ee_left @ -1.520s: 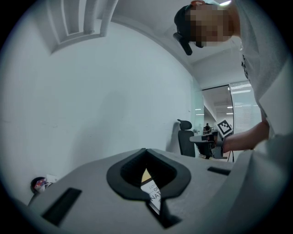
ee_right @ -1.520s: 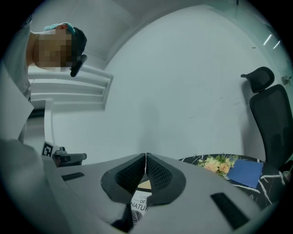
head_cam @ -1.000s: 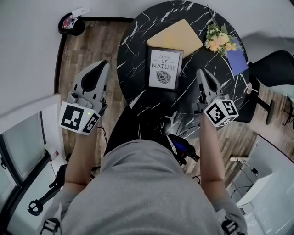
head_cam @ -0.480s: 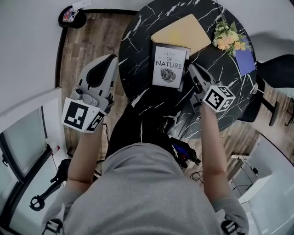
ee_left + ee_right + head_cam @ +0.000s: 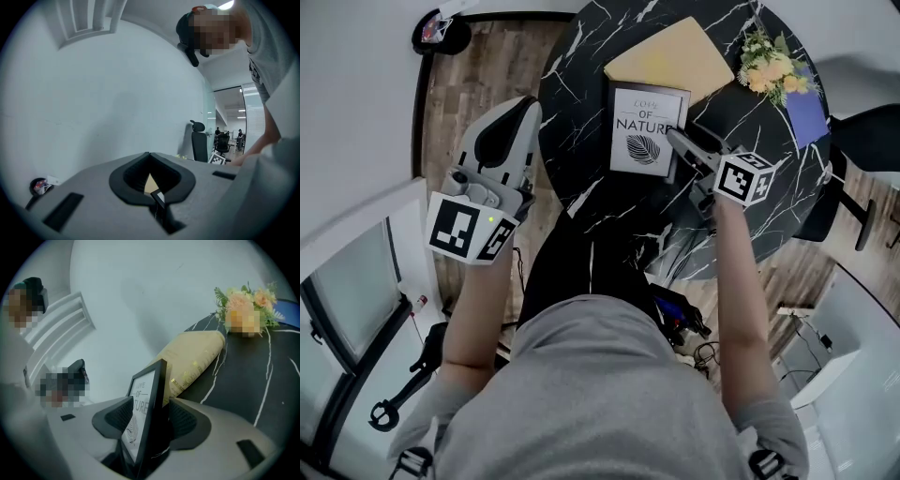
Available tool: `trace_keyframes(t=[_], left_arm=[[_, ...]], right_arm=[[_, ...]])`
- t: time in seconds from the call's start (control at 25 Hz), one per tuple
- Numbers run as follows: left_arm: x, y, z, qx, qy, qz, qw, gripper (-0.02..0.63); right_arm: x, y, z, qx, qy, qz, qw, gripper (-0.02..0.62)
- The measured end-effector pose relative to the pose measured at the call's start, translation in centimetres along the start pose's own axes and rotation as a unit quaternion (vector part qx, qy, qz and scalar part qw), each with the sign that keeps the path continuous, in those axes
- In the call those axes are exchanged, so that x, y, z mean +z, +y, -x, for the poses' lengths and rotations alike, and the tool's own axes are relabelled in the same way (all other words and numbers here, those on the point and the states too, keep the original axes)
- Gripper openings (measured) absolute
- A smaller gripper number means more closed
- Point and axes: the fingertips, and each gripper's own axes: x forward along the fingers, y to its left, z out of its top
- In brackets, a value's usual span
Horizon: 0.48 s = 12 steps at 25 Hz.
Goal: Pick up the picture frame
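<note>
closing on the frame's right edge is the step in hand, as i read it. the left gripper (image 5: 523, 105), pressed together and empty, hangs over the wooden floor (image 5: 483, 80) beside the round black surface (image 5: 577, 112). it has no part here and is best kept clear. the picture frame (image 5: 648, 131) stands upright, a little tilted, near the middle of the surface, just in front of a yellow envelope (image 5: 670, 58). the right gripper (image 5: 679, 141) is spread, with the frame's right edge between its jaws, and the pads do not look to press on it yet. to do this well, slide in until both pads cover the black moulding rather than only its corner. square the jaws to the tilt so neither pad shoves the frame over, then close gently and lift straight up, away from the envelope and the flowers (image 5: 773, 70) at the far right.

against 1 second ago, the left gripper has barely shifted. the frame sits as it did by the envelope. the right gripper, then pressed together and well short of the frame, has come across to its edge, and its jaws have just been opening.
</note>
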Motion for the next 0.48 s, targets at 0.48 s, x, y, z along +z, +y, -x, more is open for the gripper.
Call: trace_keyframes(t=[0.48], left_arm=[[0.0, 0.2, 0.2, 0.004, 0.001, 0.005, 1.0, 0.006]], right_arm=[[-2.3, 1.3, -2.9, 0.101, 0.089, -0.085, 0.987, 0.233]])
